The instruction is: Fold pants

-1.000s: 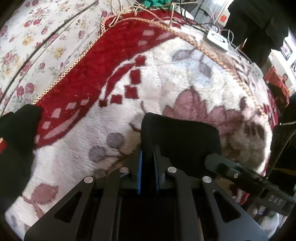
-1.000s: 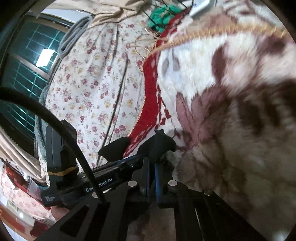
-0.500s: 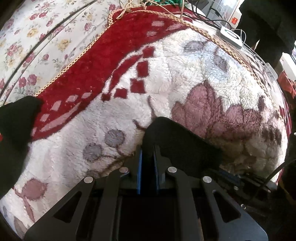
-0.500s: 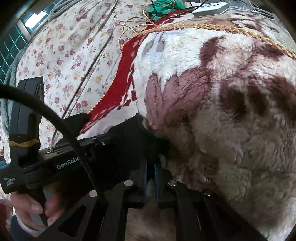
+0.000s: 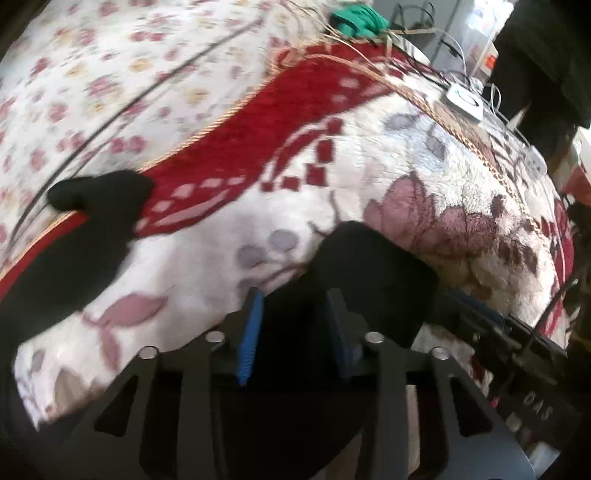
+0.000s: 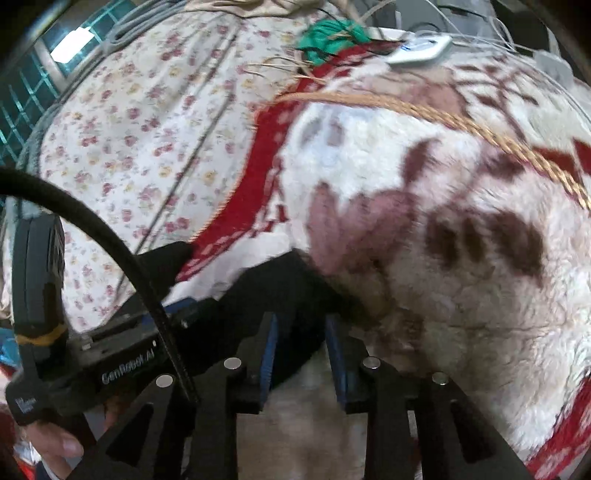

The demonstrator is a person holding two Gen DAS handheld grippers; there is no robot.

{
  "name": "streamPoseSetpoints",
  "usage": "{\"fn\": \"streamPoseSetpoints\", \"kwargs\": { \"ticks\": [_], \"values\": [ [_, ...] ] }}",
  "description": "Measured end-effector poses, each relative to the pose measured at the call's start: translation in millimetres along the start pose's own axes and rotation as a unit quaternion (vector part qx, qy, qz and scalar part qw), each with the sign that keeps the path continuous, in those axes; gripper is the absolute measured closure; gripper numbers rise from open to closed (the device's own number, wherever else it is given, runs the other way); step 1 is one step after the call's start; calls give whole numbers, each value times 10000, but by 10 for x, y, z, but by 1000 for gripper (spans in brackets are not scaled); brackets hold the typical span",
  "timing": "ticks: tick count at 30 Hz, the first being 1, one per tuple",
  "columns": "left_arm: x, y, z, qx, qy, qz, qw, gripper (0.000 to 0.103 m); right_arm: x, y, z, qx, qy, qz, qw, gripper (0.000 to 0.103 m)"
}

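Note:
The black pants (image 5: 373, 280) lie on a fluffy red, white and pink blanket (image 5: 332, 166). In the left wrist view a folded black corner lies between the fingers of my left gripper (image 5: 295, 314), whose jaws stand apart. Another black part of the pants (image 5: 74, 240) lies at the left. In the right wrist view the pants (image 6: 280, 295) lie between the fingers of my right gripper (image 6: 301, 339), also apart. The left gripper's body (image 6: 110, 362) is at the lower left there.
A floral sheet (image 5: 110, 74) covers the bed beyond the blanket. A green cloth (image 5: 362, 24), a white device (image 5: 463, 101) and cables lie at the blanket's far edge. A black cable (image 6: 110, 251) arcs across the right wrist view.
Both grippers were shut on the black fabric and now stand open. The fabric has dropped onto the blanket between the fingers. Both views are blurred by motion.

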State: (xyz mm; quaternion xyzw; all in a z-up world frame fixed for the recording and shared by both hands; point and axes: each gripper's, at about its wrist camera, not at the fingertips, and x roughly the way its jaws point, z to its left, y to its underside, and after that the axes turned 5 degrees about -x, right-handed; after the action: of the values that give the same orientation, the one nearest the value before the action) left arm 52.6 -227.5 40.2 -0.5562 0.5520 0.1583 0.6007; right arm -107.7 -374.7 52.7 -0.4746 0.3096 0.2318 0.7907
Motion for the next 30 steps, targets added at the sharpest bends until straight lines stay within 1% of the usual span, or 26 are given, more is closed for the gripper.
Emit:
{"fn": "streamPoseSetpoints", "kwargs": {
  "ticks": [3,7,11,13,16,18,20,24,25,28,30],
  "values": [
    [-161,103,256,-267,-68,-85,9996,62,43,16,155,-104,-281,90,9995,76],
    [-400,275,561,-592,-383,-276,9971,62,164,84,418,-341,-538,304,9975,76],
    [-619,462,911,-1040,-576,-357,9923,62,276,177,740,-702,-806,477,9931,75],
    [-717,572,1076,-1247,-642,-389,9893,62,336,217,898,-871,-919,561,9904,70],
    [-858,733,1324,-1538,-764,-426,9842,62,442,253,1126,-1036,-1186,681,9852,70],
    [-976,862,1551,-1831,-836,-462,9784,62,518,240,1240,-1112,-1357,736,9817,70],
    [-1110,1006,1824,-2189,-874,-500,9705,62,586,221,1343,-1199,-1453,774,9790,69],
    [-1332,1215,2267,-2747,-957,-600,9549,62,785,157,1517,-1258,-1606,894,9749,63],
    [-1377,1248,2349,-2840,-986,-623,9517,62,828,133,1542,-1237,-1631,918,9745,62],
    [-1511,1356,2629,-3158,-1083,-720,9399,62,970,36,1633,-1267,-1566,984,9745,62],
    [-1580,1408,2805,-3380,-991,-761,9328,62,1017,-37,1715,-1441,-1450,921,9746,62]
  ]
}}
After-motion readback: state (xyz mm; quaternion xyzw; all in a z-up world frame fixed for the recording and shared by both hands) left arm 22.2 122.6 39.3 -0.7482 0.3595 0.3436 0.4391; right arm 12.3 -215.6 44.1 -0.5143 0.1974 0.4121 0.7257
